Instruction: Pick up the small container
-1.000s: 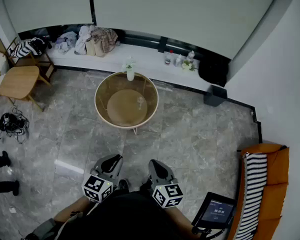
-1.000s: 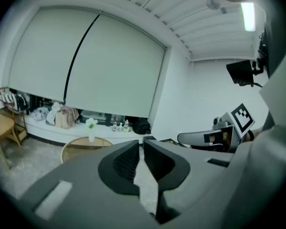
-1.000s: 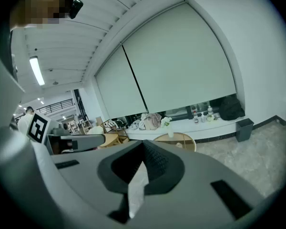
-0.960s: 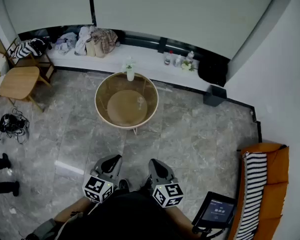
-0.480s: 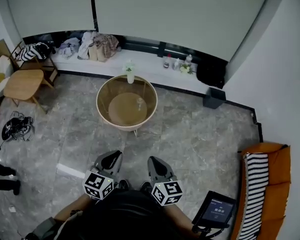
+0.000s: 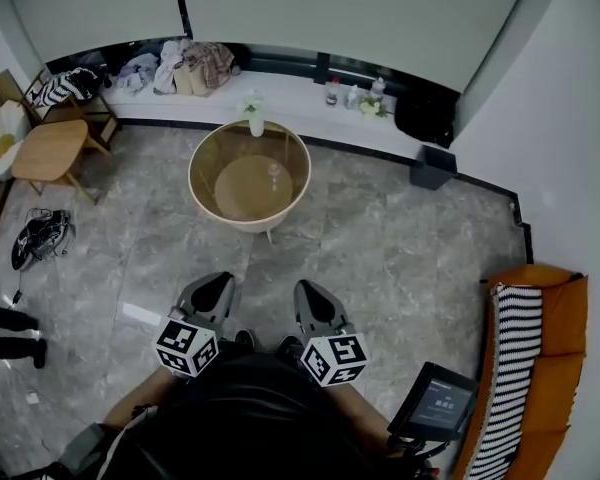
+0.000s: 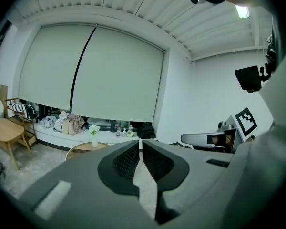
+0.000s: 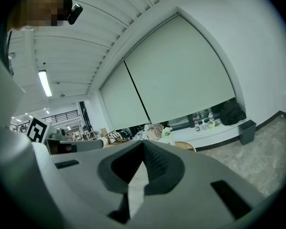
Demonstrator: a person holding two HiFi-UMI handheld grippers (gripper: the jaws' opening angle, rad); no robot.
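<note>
Left gripper (image 6: 212, 286) and right gripper (image 6: 312, 293) are carried forward, jaws together and empty; they are best opened before the small bottles (image 6: 353, 95) are reached.

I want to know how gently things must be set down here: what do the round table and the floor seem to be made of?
Round table: a light wooden rim, apparently around a clear glass top, since a lower round shelf shows through it. Floor: grey veined stone or stone-look tile with a polished finish; thin seams and a bright reflected patch point to that, though real stone or ceramic cannot be told apart.
</note>
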